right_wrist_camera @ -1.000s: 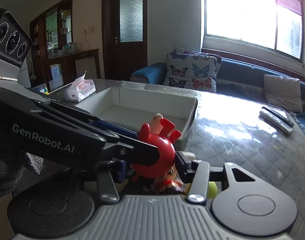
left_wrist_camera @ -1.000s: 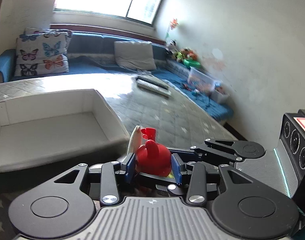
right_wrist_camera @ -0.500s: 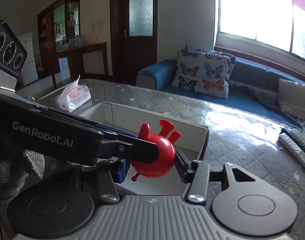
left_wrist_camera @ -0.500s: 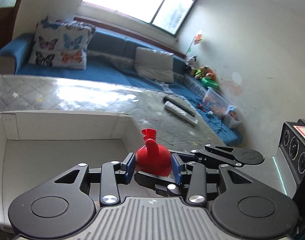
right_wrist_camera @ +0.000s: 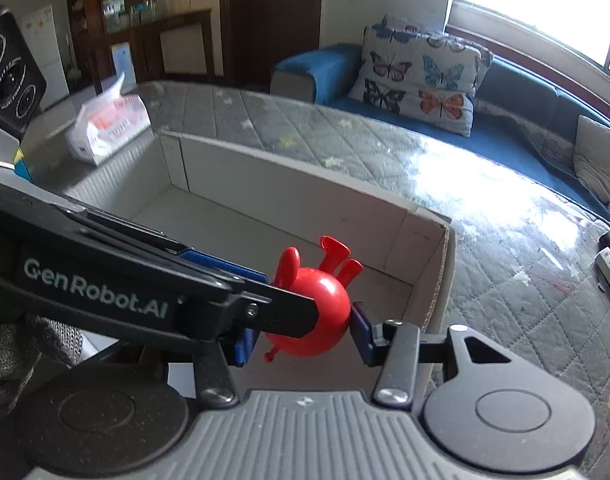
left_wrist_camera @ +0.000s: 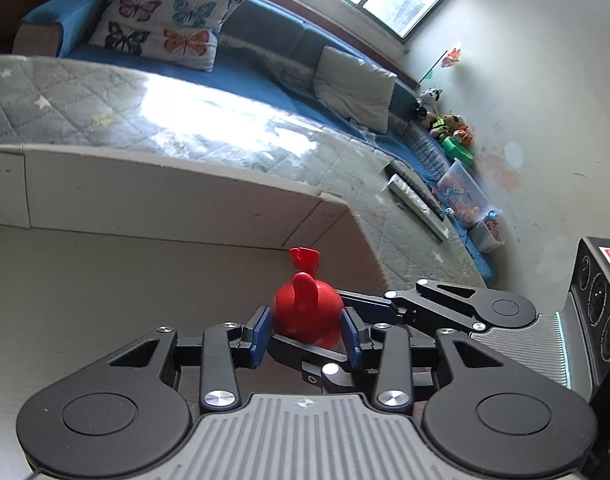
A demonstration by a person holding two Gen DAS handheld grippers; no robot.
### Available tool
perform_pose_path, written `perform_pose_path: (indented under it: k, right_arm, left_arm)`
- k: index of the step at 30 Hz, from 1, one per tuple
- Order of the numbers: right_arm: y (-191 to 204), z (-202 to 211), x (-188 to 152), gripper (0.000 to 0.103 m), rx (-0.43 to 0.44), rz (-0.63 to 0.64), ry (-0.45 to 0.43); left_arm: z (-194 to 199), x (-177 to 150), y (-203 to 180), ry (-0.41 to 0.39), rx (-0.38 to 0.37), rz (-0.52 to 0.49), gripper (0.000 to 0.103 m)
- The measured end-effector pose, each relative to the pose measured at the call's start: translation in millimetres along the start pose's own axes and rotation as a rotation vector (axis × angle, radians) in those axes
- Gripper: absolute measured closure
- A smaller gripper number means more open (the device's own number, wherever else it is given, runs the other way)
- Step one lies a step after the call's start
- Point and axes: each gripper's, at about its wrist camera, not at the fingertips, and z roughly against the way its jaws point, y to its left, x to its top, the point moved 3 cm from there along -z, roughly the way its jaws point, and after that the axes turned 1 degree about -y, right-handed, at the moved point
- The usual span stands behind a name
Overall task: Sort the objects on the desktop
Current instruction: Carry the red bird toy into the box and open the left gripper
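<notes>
A round red toy figure with stubby limbs is clamped between the blue pads of both grippers at once. My left gripper is shut on it. My right gripper is shut on it from the other side, its arm crossing the left wrist view. The left gripper's arm crosses the right wrist view. The toy hangs over the inside of an open white cardboard box, near its right wall. The box floor under it is bare.
The box stands on a grey quilted table. A tissue pack lies left of the box. Two remote controls lie on the table to the right. A blue sofa with butterfly pillows runs behind.
Both grippers have carried the red toy from beside the box, over its wall, and down into its inside. Other toys seen beneath it a second ago are out of view.
</notes>
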Motion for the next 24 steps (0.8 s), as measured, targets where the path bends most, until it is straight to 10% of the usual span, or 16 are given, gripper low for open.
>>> perform_pose_path:
  k: [24]
  right_arm:
    - [-3.6,2.5,1.3,0.052,-0.025,0.000,-0.026]
  left_arm:
    - [3.8,-2.6,4.4,-0.013,0.009,0.023,0.062]
